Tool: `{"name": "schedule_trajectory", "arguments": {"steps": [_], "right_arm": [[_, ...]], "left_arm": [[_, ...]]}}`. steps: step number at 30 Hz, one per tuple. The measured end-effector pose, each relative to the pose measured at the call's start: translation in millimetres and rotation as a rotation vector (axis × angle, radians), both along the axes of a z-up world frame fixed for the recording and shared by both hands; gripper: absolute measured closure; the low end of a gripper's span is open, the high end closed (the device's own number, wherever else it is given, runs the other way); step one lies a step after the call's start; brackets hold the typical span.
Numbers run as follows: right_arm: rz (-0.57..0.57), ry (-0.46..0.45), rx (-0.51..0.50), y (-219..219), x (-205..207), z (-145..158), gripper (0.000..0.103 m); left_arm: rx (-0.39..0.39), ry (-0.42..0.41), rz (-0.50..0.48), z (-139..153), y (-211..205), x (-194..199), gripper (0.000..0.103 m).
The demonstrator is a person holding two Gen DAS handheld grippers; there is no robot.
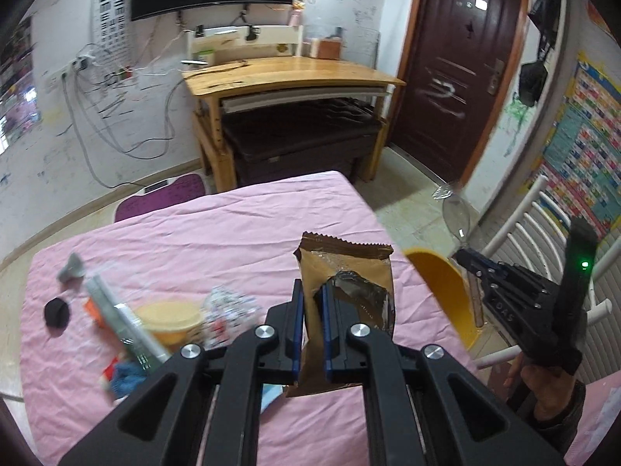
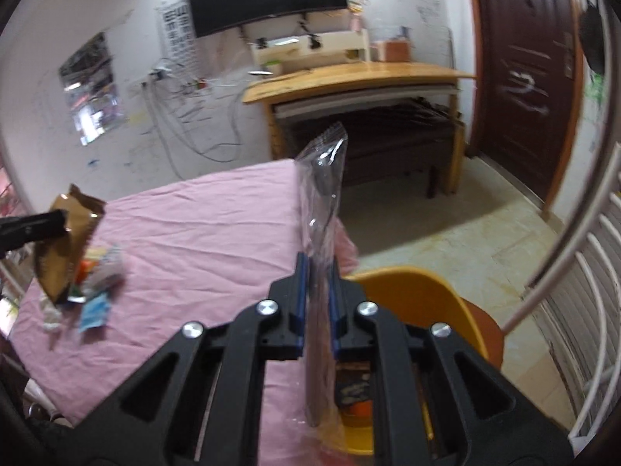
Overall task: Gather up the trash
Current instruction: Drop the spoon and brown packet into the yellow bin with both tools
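The table (image 1: 217, 209), under a wrinkled pink cloth, is the landmark; beyond its far edge stands a wooden desk (image 1: 287, 73), with a dark door (image 1: 462, 70) to the desk's right; off the table's right edge sits a yellow bin (image 2: 411, 291); on the table's left part lies a heap of trash (image 1: 163, 322); above the table's near middle the left gripper (image 1: 312, 310) is clamped on a brown wrapper (image 1: 349, 268), held upright; over the table's right edge the right gripper (image 2: 318, 287) is clamped on a clear plastic wrapper (image 2: 322, 178), standing upright above the bin's rim.
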State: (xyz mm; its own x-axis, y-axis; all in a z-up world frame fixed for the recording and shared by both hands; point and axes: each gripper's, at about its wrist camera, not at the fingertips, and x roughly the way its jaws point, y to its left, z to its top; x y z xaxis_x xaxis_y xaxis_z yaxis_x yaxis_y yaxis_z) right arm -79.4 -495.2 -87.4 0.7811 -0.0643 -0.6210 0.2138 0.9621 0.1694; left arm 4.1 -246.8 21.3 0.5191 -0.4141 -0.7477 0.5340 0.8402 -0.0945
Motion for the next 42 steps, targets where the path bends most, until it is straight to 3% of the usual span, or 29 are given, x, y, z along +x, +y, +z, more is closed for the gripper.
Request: {"name": "schedule_trajectory", "arguments": {"steps": [11,17,19,21,22,30,32,38,39,41,42], "right_arm": [[-0.127,0.163,0.013,-60,21,-70,0.093],[-0.153,0.188,0.063,-79,28,-95,0.093],[-0.166,0.190,0.081,-86,32,-101,0.087],[-0.172,0.196,0.112,-92,33,-109,0.048],[-0.171,0.201,0.118,-94,34,-111,0.042],[-0.231,0.166,0.140,-113,21,-108,0.038],[-0.254,0.149,0.142,-118,14,-102,0.033],[-0.317,0.114,0.143,-136,-4,-90,0.033],[-0.327,0.110,0.143,-139,-7,-88,0.033],[-0.338,0.103,0.147,-144,-12,-86,0.033],[-0.344,0.102,0.145,-145,-14,-85,0.033]], "left_arm": [[0.030,0.081,-0.123,-27,-102,15,0.099],[0.088,0.110,-0.150,-55,-153,24,0.099],[0.102,0.126,-0.147,-62,-163,28,0.099],[0.116,0.141,-0.145,-69,-172,32,0.099],[0.119,0.147,-0.143,-72,-176,32,0.099],[0.142,0.182,-0.182,-81,-205,32,0.098],[0.157,0.200,-0.199,-87,-213,32,0.098],[0.215,0.211,-0.236,-97,-226,22,0.096],[0.223,0.199,-0.242,-96,-227,19,0.093],[0.217,0.192,-0.256,-94,-227,15,0.075],[0.213,0.188,-0.258,-92,-227,14,0.053]]}}
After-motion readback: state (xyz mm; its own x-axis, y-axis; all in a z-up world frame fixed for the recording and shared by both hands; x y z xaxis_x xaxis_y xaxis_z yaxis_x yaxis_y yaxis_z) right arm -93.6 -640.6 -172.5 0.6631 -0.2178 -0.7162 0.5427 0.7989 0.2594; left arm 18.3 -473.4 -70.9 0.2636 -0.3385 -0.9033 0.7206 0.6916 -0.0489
